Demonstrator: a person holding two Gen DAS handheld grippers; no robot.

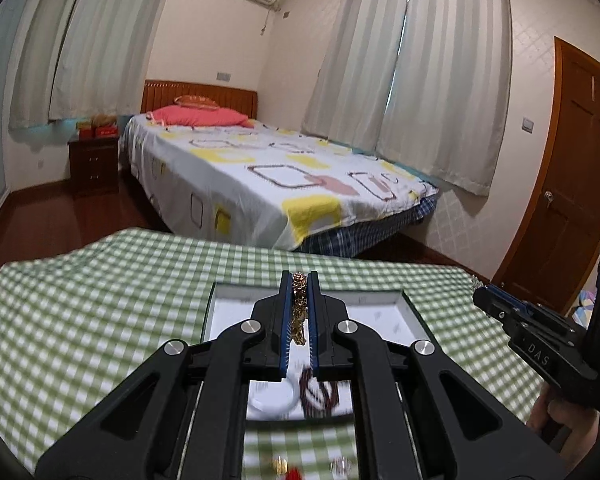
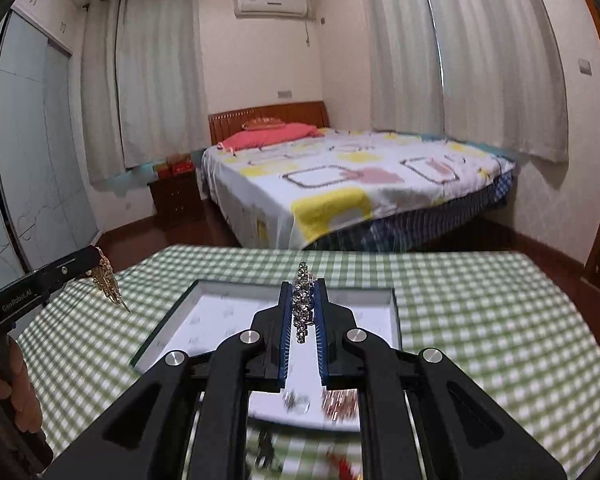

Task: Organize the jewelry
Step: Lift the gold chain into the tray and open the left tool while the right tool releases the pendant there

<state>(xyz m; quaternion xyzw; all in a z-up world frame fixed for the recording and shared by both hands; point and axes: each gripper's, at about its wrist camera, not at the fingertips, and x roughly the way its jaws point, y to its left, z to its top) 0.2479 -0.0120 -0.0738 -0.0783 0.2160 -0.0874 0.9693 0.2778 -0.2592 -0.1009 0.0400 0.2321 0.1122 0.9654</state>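
Observation:
My left gripper (image 1: 300, 280) is shut on a gold chain piece (image 1: 299, 308) that hangs between its pads above the white tray (image 1: 414, 312). It also shows in the right wrist view (image 2: 96, 258), with the gold piece (image 2: 108, 282) dangling left of the tray. My right gripper (image 2: 304, 284) is shut on a silver rhinestone piece (image 2: 303, 304) above the tray (image 2: 168, 312). The right gripper also shows in the left wrist view (image 1: 478, 286), with the silver piece (image 1: 476, 281) at its tip. A dark red bead bracelet (image 1: 320, 392) and a white ring shape (image 1: 272, 398) lie in the tray, blurred.
The tray rests on a table with a green checked cloth (image 1: 100, 300). Small blurred jewelry pieces (image 1: 284, 466) lie on the cloth near the front edge. A bed (image 1: 260, 172), a nightstand (image 1: 94, 168) and a wooden door (image 1: 572, 184) stand beyond the table.

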